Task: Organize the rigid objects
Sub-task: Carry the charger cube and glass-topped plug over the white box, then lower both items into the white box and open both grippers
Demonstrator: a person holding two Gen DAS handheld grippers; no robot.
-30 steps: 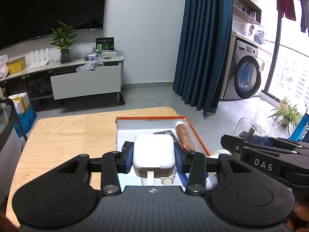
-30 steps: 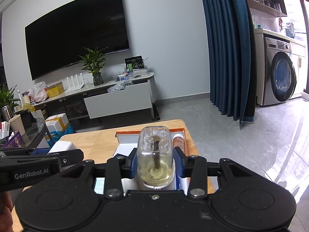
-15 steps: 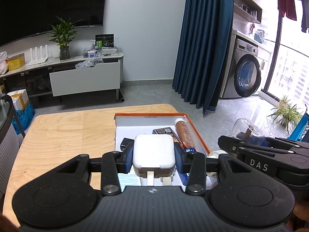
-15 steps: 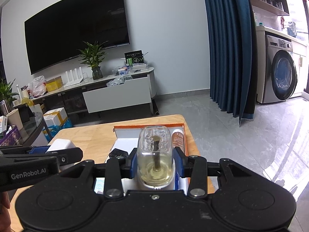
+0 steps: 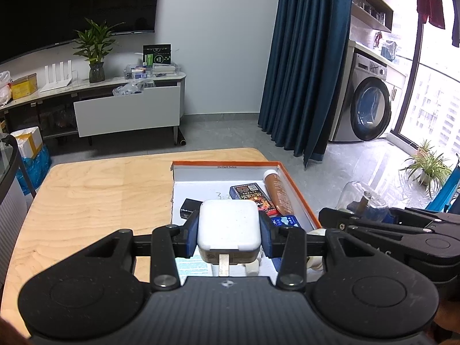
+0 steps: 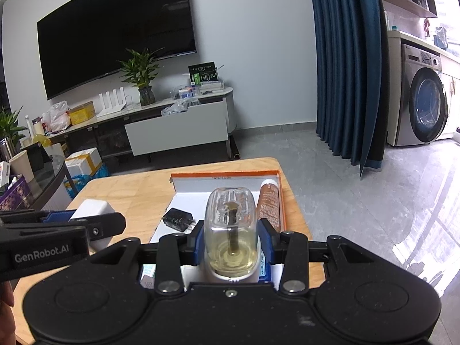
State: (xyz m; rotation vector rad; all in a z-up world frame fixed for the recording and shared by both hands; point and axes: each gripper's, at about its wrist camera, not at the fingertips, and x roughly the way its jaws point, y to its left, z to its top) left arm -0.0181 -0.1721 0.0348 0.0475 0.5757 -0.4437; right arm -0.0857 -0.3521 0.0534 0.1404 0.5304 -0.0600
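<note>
Living-room surroundings, with a television wall and blue curtain, frame a pale wooden table (image 5: 86, 189) on which an orange-rimmed box (image 5: 299, 192) lies open. Left gripper (image 5: 229, 231) is clamped on a white rounded case (image 5: 229, 224), its blue pads pressing both flanks, held above the near end of the box. Right gripper (image 6: 230, 241) is closed likewise on a clear glass bottle (image 6: 230, 224) with yellowish liquid and a dark stem inside, the bottle's long axis running straight along the fingers toward 12 o'clock. From the right gripper outward, a black plug adapter (image 6: 176, 220) lies at about 10 o'clock inside the box, and a brown tube (image 6: 268, 204) lies along the box's right wall at 1 o'clock, its length pointing away. In the left view a dark printed card pack (image 5: 250, 194) sits at 12 o'clock beyond the case, with bare white floor toward 11 o'clock. Both loads seem ready for setting down; the open floor ahead of each gripper looks the likely target, the left being nearer the empty patch.
</note>
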